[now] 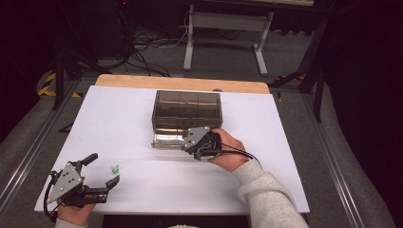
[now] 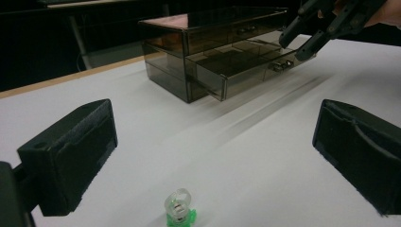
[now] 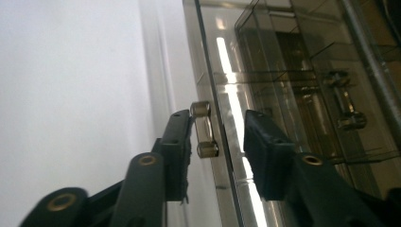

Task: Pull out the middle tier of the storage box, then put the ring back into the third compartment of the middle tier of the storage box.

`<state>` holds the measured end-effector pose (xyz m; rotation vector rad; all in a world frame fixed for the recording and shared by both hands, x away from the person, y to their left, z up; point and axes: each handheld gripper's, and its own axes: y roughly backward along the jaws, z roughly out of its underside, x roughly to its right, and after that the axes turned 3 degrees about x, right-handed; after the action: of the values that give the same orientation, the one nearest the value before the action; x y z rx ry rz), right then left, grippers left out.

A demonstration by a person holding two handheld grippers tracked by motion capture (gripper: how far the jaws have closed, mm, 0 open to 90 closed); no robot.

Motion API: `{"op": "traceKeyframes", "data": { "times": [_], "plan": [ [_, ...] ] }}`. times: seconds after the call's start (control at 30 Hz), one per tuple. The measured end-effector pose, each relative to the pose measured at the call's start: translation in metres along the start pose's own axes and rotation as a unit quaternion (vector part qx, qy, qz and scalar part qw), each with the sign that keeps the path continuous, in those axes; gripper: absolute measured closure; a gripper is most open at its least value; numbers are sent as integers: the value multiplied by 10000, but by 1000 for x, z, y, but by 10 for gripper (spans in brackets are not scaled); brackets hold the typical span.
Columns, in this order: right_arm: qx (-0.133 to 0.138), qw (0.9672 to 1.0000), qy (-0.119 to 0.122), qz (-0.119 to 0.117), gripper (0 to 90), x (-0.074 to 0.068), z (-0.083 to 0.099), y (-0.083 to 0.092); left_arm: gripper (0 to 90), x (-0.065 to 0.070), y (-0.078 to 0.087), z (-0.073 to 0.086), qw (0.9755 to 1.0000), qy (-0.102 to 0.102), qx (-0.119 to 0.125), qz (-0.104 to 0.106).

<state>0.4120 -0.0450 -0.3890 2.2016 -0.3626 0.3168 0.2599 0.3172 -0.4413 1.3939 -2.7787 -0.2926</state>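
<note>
A smoky see-through drawer box (image 1: pixel 185 107) stands at the middle of the white table (image 1: pixel 114 118). Its lowest left drawer (image 1: pixel 166 139) is pulled out a little. My right gripper (image 1: pixel 191 142) is at that drawer's front. In the right gripper view the small metal handle (image 3: pixel 203 130) lies between the jaws of the right gripper (image 3: pixel 217 118); one pad is beside it, the other stands apart, so the gripper is open. My left gripper (image 1: pixel 104 168) rests open at the front left, with a small green and clear piece (image 2: pixel 179 210) on the table between its jaws, untouched.
The left gripper view has the box (image 2: pixel 213 47), its drawer (image 2: pixel 246 71) and the right gripper (image 2: pixel 294 47) farther off. Beyond the table's wooden far edge (image 1: pixel 180 83) are a white frame's legs (image 1: pixel 223 38) and cables on the floor.
</note>
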Motion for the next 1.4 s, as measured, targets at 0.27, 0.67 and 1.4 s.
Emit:
{"op": "traceKeyframes", "data": {
  "times": [0.27, 0.67, 1.4],
  "plan": [
    [654, 9971, -380, 26, 429, -2, -5, 14, 7, 2, 4, -2, 10000, 17, -20, 84],
    [1209, 9888, -870, -66, 312, -7, -8, 18, 5, 4, 7, -1, 9997, 184, -34, 156],
    [1415, 9849, -995, -41, 298, -19, -19, 14, 5, 2, 3, -3, 9996, 215, 62, 199]
  ]
}}
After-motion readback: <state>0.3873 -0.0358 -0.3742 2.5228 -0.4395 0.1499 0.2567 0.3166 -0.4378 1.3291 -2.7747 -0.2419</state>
